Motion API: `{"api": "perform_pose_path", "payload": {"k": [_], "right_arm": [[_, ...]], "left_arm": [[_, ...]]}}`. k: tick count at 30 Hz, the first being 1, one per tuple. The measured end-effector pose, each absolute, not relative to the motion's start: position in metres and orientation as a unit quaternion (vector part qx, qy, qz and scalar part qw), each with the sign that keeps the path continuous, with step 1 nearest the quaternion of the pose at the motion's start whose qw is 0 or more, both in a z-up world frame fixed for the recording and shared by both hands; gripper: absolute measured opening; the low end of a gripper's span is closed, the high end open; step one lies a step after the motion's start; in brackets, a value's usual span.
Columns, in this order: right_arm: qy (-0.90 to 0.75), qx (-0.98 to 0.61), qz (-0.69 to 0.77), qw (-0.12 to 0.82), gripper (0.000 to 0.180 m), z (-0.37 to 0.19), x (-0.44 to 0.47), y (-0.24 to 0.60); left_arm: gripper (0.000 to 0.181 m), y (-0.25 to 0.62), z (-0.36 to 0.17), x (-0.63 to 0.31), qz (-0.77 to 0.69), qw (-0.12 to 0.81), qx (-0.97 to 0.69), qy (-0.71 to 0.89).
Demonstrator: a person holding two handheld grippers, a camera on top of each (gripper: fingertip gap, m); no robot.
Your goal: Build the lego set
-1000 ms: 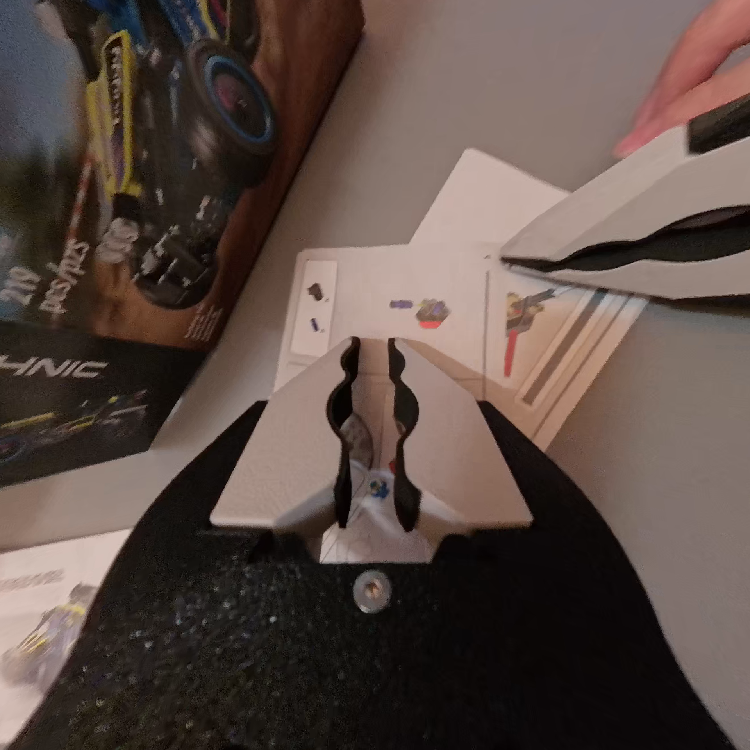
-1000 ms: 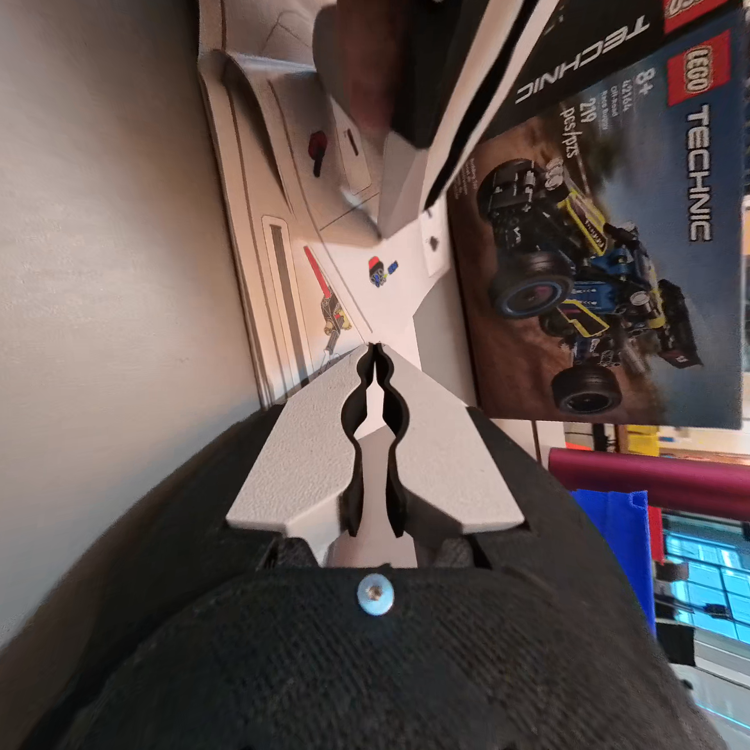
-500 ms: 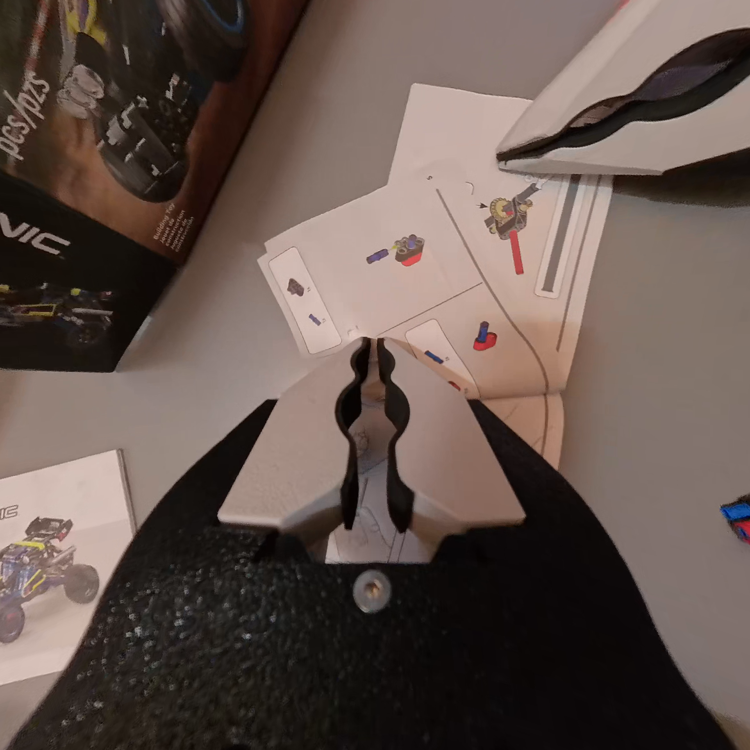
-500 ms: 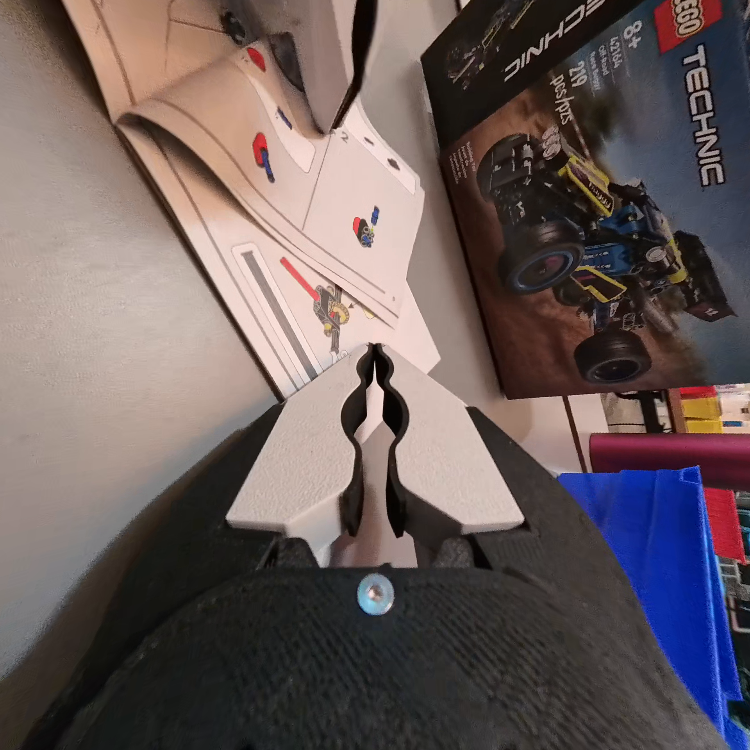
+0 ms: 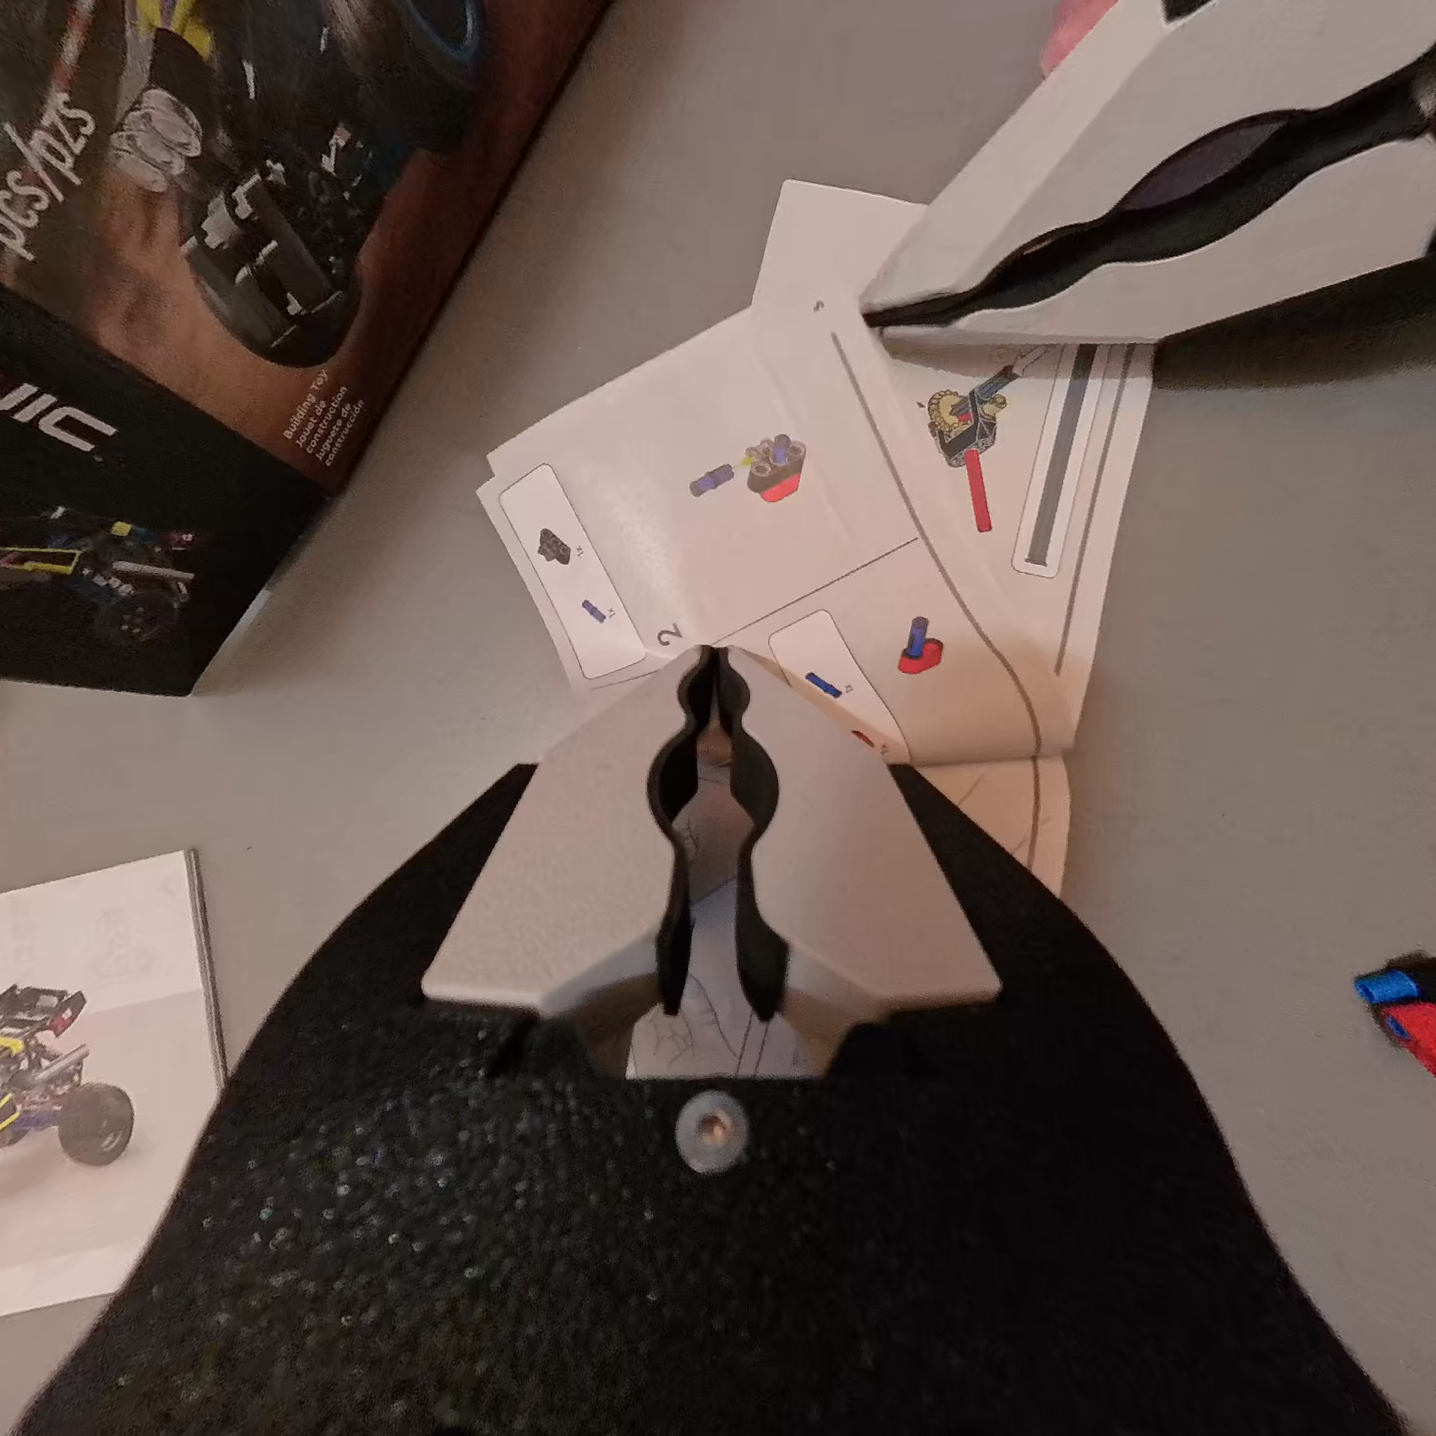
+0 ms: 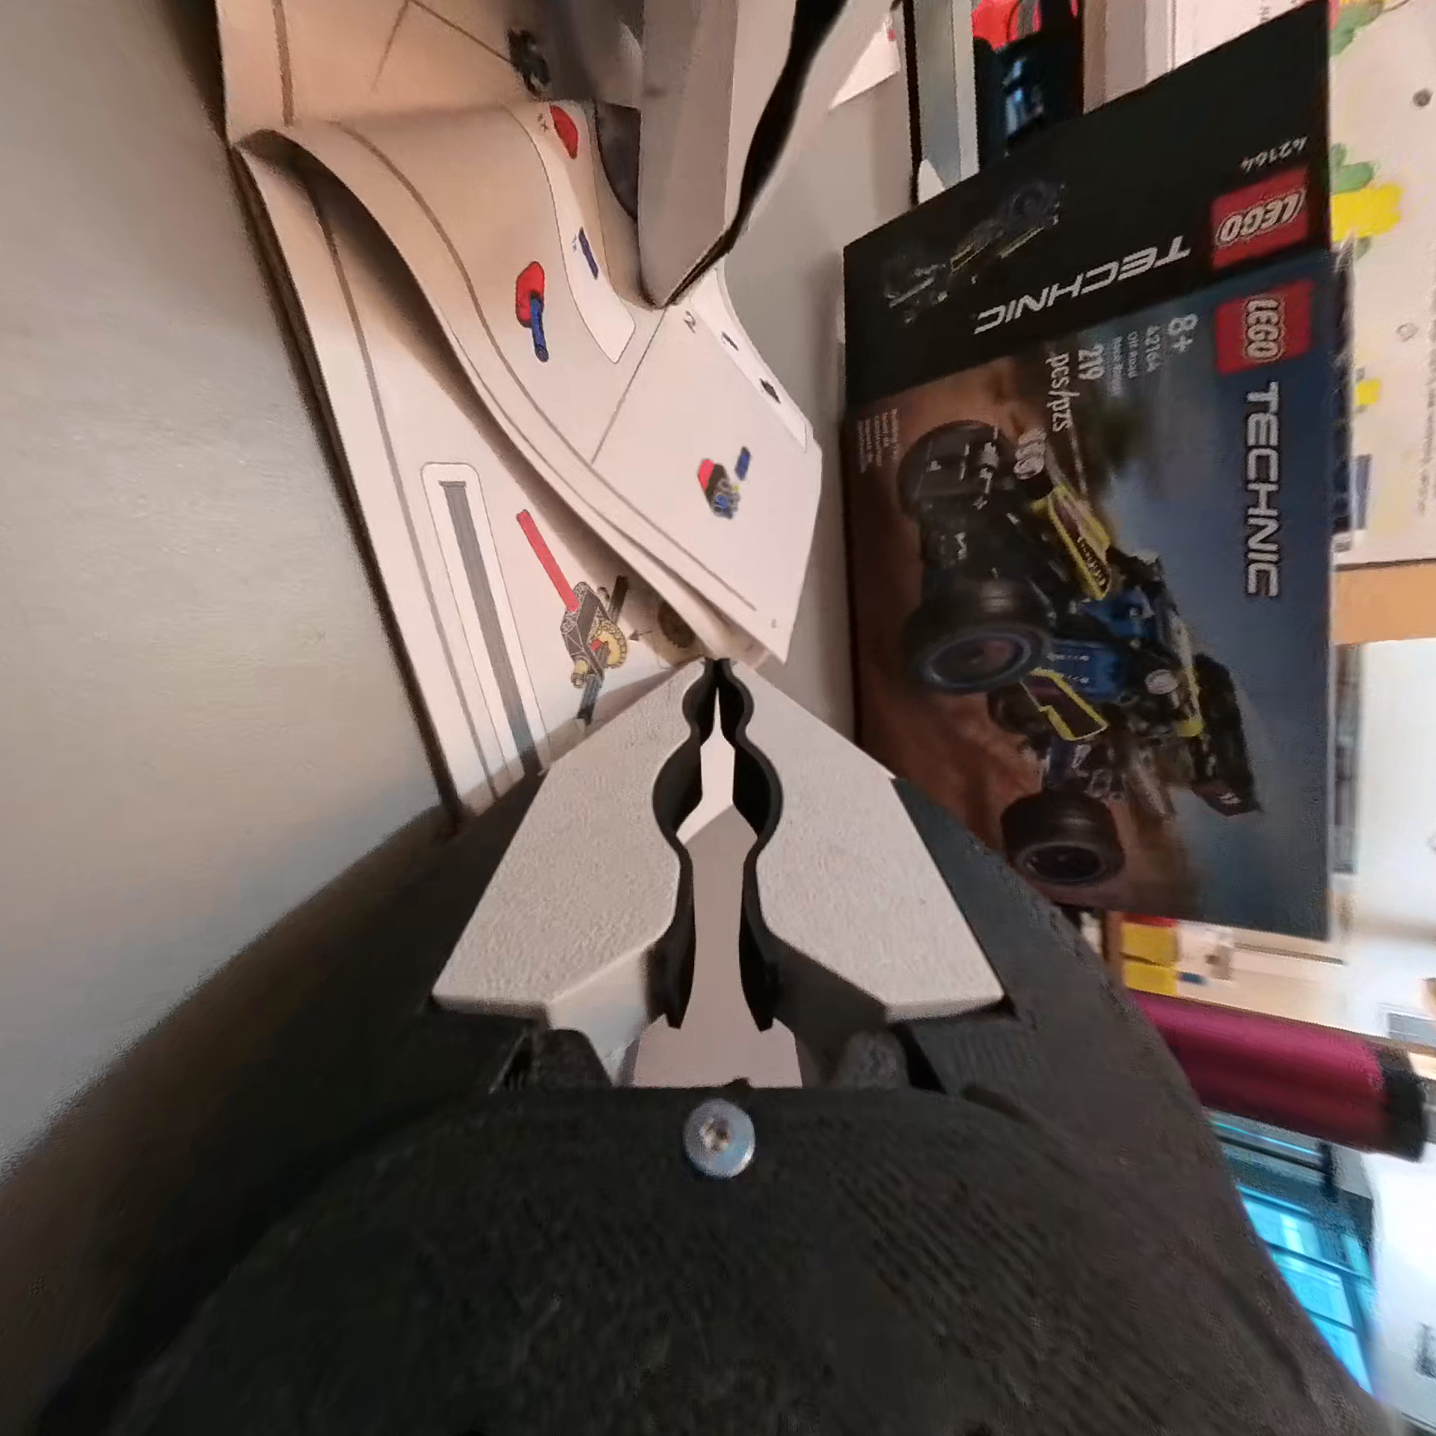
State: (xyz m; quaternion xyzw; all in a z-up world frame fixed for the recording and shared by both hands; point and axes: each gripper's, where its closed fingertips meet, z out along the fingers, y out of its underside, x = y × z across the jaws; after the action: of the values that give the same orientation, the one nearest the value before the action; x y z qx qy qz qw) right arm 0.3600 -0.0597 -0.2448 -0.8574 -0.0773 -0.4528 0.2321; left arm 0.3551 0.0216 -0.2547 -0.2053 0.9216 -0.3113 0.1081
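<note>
Progress is judged v. early: instruction booklet (image 5: 785, 544) is laid open at first steps on table (image 5: 1243, 699), w/ box (image 5: 194, 272) far left, loose pieces (image 5: 1399, 1018) near right, nothing assembled; left gripper (image 5: 713, 660) & right gripper (image 6: 716, 674) are closed, empty.

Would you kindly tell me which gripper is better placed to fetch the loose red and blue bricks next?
Probably the left gripper: the small red and blue plastic bricks lie just to its right.
</note>
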Motion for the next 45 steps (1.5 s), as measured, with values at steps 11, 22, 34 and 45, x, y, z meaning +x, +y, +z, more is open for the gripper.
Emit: {"api": "perform_pose_path", "payload": {"k": [11,22,34,45], "right_arm": [[-0.122,-0.868,-0.442,0.193,0.0,-0.247,0.362,-0.061],[-0.148,-0.864,-0.435,0.204,0.0,-0.252,0.363,-0.054],[-0.144,-0.864,-0.437,0.203,0.0,-0.252,0.36,-0.058],[-0.109,-0.868,-0.42,0.242,0.0,-0.252,0.36,-0.053]], "left_arm": [[0.0,0.021,-0.255,0.355,-0.315,0.098,-0.206,0.921],[0.0,0.021,-0.255,0.355,-0.321,0.093,-0.209,0.919],[0.021,0.026,-0.251,0.365,-0.314,0.123,-0.236,0.911],[0.046,-0.027,-0.215,0.342,-0.317,0.189,-0.179,0.912]]}}
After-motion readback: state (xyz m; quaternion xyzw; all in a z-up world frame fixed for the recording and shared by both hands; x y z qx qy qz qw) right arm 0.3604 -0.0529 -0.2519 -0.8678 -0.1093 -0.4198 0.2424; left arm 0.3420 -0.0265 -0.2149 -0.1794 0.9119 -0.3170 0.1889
